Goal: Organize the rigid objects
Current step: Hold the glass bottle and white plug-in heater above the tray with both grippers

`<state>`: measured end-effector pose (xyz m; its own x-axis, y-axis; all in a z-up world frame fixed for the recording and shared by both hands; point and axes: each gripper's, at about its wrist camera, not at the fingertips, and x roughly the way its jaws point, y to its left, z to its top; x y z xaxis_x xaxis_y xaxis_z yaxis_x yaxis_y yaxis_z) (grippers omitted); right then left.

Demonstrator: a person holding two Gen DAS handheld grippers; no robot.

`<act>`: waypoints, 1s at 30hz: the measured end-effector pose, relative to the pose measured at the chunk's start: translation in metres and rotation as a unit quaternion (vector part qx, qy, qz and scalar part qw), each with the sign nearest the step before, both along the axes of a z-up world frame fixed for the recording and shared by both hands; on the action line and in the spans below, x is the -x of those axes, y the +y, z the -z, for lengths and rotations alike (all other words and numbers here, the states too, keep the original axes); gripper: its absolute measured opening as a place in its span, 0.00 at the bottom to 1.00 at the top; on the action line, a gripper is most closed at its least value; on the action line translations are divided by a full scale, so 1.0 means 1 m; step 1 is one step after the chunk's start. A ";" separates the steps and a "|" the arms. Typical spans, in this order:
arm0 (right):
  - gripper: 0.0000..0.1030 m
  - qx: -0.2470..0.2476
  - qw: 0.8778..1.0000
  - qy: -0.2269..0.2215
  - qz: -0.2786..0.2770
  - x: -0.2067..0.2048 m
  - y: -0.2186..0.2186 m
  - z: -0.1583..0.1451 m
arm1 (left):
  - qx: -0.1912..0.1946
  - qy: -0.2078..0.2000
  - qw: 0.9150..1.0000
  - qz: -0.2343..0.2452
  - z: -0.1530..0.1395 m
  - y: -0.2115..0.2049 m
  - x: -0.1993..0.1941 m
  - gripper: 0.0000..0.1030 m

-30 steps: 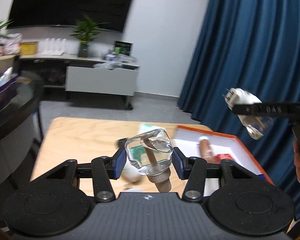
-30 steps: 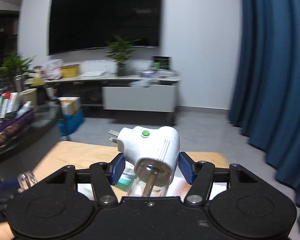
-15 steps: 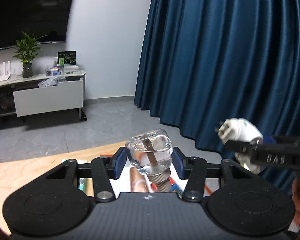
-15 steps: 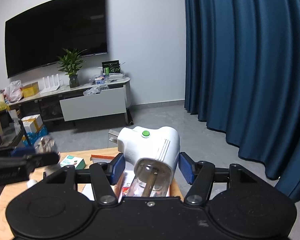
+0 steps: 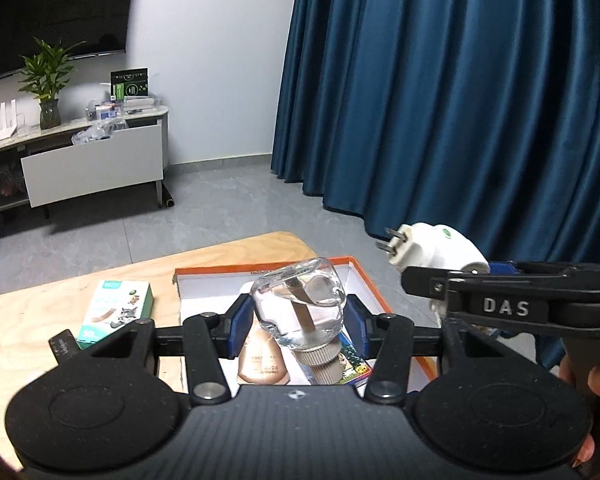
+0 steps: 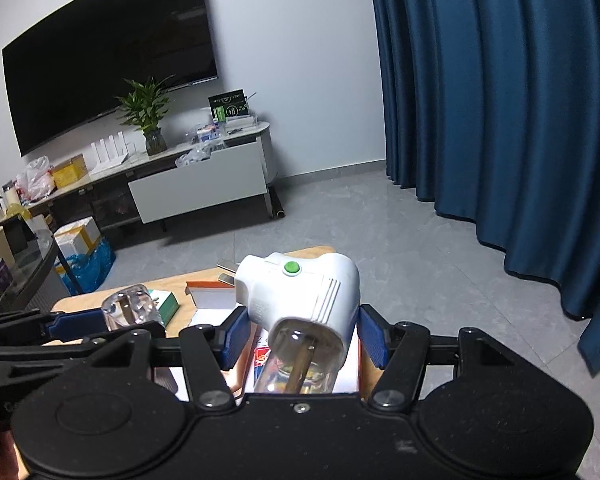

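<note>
Above the orange-rimmed box, left gripper clamps a clear glass bottle; right gripper clamps a smooth white plug-in.

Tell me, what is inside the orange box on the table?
In the orange box lie a brown tube and a colourful packet. The glass bottle held in the left tool hides the rest.

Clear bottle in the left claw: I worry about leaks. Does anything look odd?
Yes: the clear bottle is held cap-down in the left claw above the orange-rimmed box. No spill is visible.
</note>
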<state>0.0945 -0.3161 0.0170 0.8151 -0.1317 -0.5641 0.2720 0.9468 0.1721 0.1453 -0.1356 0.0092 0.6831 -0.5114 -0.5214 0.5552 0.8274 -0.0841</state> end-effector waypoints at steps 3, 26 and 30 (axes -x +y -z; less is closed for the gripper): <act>0.69 0.000 1.000 0.000 -0.002 -0.004 0.000 0.000 | -0.006 0.000 1.000 0.004 0.001 -0.003 -0.001 0.49; 0.69 0.006 1.000 0.012 -0.020 -0.017 0.005 -0.004 | -0.007 0.006 1.000 0.009 0.004 -0.005 0.015 0.49; 0.69 0.006 1.000 0.011 -0.020 -0.018 0.005 -0.004 | -0.008 0.005 1.000 0.010 0.005 -0.004 0.015 0.49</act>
<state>0.1124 -0.3115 0.0207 0.8076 -0.1063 -0.5800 0.2379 0.9587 0.1556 0.1298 -0.1393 0.0039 0.6682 -0.5165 -0.5354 0.5705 0.8177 -0.0768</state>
